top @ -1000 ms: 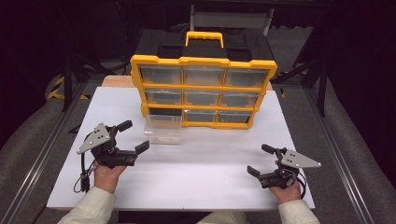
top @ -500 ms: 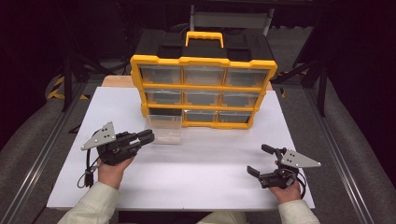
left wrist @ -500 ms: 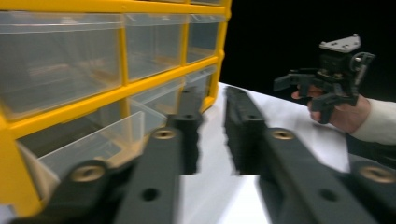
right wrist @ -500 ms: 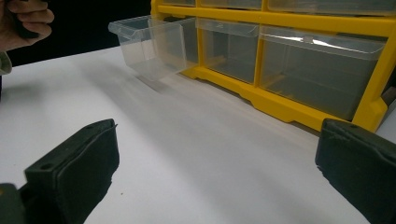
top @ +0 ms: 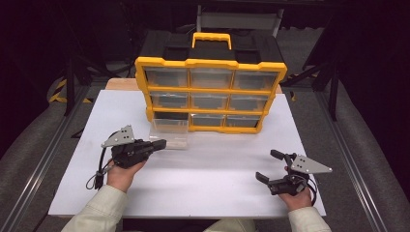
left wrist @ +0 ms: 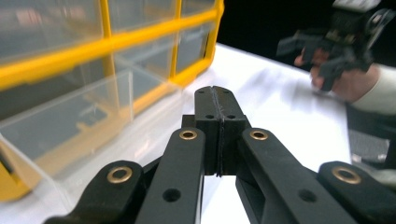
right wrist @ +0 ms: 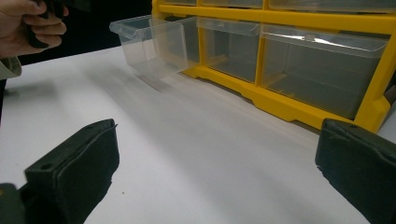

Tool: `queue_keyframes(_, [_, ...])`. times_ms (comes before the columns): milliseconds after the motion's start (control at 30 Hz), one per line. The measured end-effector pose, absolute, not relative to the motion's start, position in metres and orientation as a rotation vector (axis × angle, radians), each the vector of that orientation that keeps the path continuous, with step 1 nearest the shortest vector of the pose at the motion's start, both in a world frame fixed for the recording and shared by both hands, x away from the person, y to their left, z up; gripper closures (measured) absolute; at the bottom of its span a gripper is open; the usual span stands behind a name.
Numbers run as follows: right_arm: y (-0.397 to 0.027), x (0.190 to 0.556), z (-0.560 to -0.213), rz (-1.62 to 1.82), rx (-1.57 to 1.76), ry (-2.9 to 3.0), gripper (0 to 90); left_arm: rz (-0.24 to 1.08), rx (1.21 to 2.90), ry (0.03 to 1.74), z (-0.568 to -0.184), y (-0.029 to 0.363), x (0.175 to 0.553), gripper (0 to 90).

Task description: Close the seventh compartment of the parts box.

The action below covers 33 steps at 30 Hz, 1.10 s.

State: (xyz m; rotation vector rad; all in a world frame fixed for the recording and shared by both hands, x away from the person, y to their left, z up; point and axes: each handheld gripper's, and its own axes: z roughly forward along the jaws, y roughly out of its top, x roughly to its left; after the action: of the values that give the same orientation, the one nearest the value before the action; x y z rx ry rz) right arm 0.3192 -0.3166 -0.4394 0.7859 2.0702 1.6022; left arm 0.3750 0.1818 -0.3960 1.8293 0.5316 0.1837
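**Left claw closed beside pulled-out drawer, right claw wide open**

A white board (top: 203,179) is seen covering most of the tabletop, w/ dark surroundings on all sides. At its far half, a yellow drawer cabinet (top: 211,94) is stood upright, black top and yellow carry handle (top: 212,39) up; nine clear drawers are arranged 3 x 3 in its front.

Bottom-left slot: one clear drawer (top: 168,131) is pulled out toward the person's side, its front end well out of the frame, on or just above the board. Whether its rear end is in the slot can't be told. In the right gripper view the same drawer (right wrist: 152,44) is seen sticking out past the cabinet's front, empty. In the left gripper view its clear wall (left wrist: 70,126) is found just left of the jaws.

Left gripper (top: 158,144) is held low over the board, tips pointed at the drawer's front-left corner, just beside it; contact can't be confirmed. Its jaws have just been closing and are now pressed together, pad to pad, nothing between them, as shown close up in the left gripper view (left wrist: 216,100).

Right gripper (top: 270,166) is held near the board's right front corner, well apart from cabinet and drawer. Its jaws are spread wide, nothing between, w/ bare board seen between the two black pads (right wrist: 74,175).
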Motion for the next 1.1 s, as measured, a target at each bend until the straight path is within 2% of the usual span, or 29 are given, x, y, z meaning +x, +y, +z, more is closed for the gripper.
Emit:
queue_keyframes(633, [-0.316, 0.32, -0.44, 1.609, 0.782, 2.079, 0.3, 0.109, 1.938, 0.615, -0.429, 0.172, 0.387, 89.5])
queue_keyframes(1100, [-0.316, 0.32, -0.44, 1.619, 0.783, 2.084, 0.3, 0.123, 1.95, 0.671, -0.439, 0.17, 0.396, 89.5])
